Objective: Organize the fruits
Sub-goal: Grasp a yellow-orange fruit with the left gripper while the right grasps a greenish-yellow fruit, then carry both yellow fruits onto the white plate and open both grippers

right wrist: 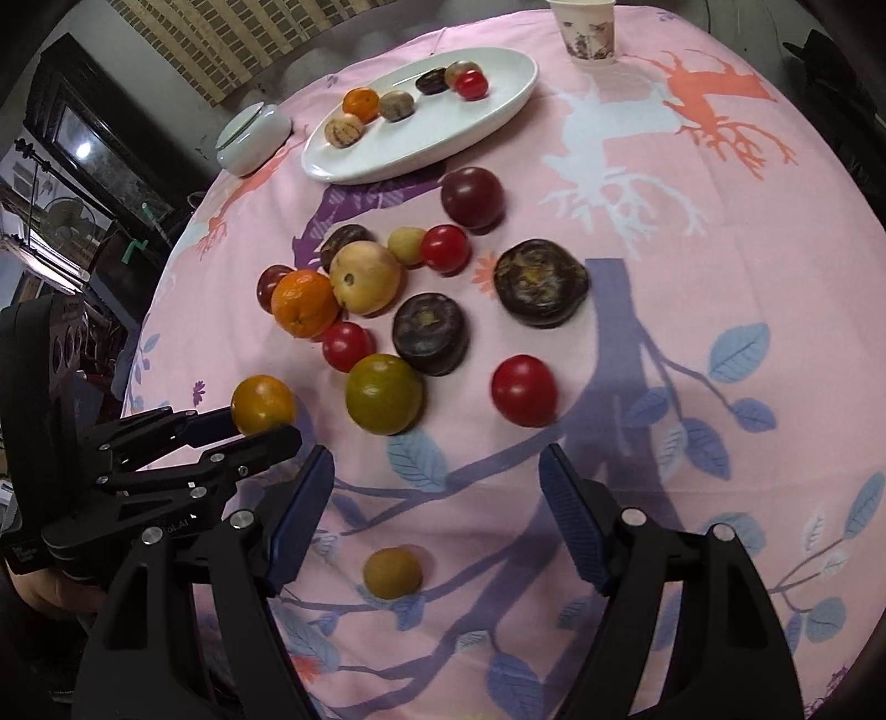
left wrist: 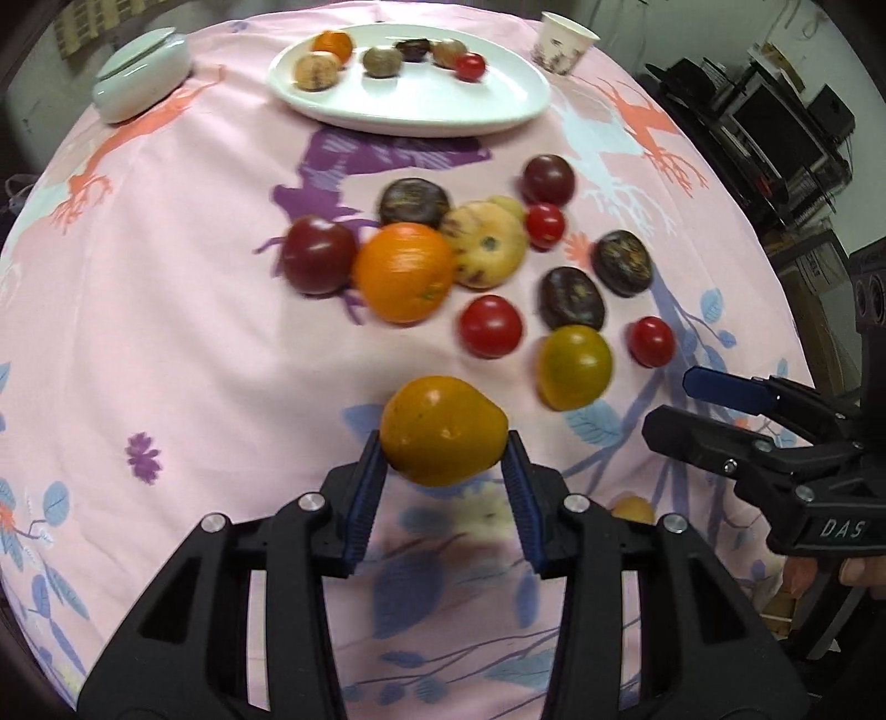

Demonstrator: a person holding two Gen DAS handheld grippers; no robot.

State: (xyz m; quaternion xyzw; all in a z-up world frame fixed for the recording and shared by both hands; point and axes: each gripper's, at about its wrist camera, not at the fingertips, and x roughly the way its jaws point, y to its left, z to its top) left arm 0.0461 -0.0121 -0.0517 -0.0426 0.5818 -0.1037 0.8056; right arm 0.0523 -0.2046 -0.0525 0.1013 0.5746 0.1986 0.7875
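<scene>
Two grippers | left gripper [left wrist: 443, 448] pinches orange fruit [left wrist: 443, 429] (lifted); right gripper [right wrist: 437, 493] spread

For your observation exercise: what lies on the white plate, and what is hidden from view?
The plate holds six fruits: an orange, two tan ones, a brownish one, a dark one and a red tomato. Their undersides and the plate beneath them are covered.

"das" on right tool [left wrist: 673, 407] body; other lettering unreadable.
</scene>
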